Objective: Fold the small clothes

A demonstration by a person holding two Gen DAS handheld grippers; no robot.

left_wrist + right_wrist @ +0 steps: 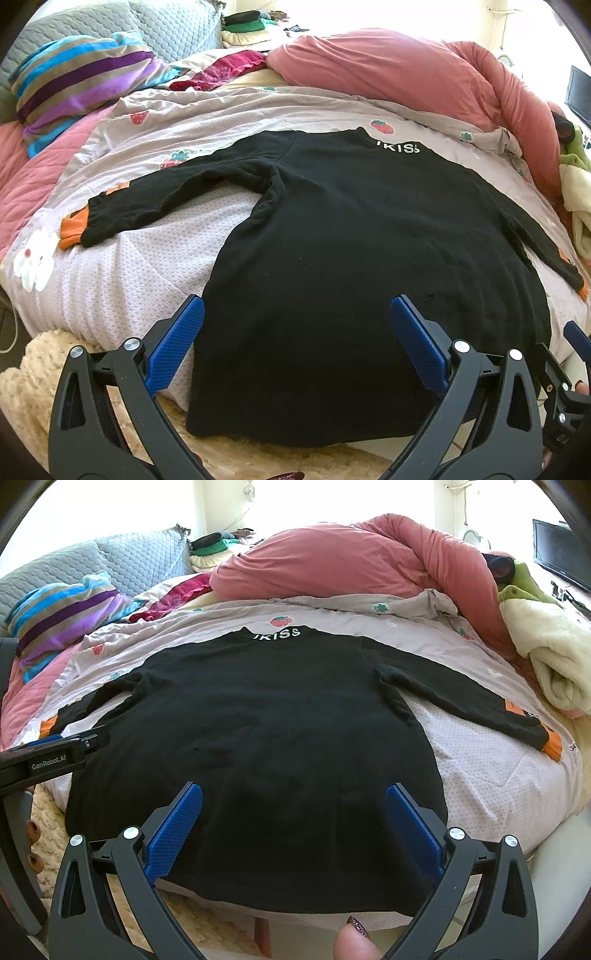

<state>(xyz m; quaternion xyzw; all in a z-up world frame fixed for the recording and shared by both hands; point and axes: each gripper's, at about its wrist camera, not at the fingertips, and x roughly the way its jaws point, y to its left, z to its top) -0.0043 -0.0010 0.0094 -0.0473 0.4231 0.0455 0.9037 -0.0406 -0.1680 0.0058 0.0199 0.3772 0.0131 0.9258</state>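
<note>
Sweater (351, 258), black with orange cuffs, lies flat and spread on the bed's lilac strawberry-print cover (122, 266); white lettering at the collar, on the far side from us; hem hangs over the near edge of the bed; both sleeves angle outward, the left cuff (72, 229) resting on the cover, the right cuff (550, 744) near the bed's right edge. We see the left tool (297, 332) hovering above the hem, blue pads set wide apart, holding nothing; right tool (293, 816) likewise wide and empty, over the hem; whether either pad touches the cloth we cannot tell. Beyond the sweater: bunched pink duvet (388, 70); striped blanket (81, 77) at far left; grey quilted pillow (162, 22) behind it; cream fleece (554, 657) at right. Shaggy beige rug (40, 369) on the floor below the bed edge.
</note>
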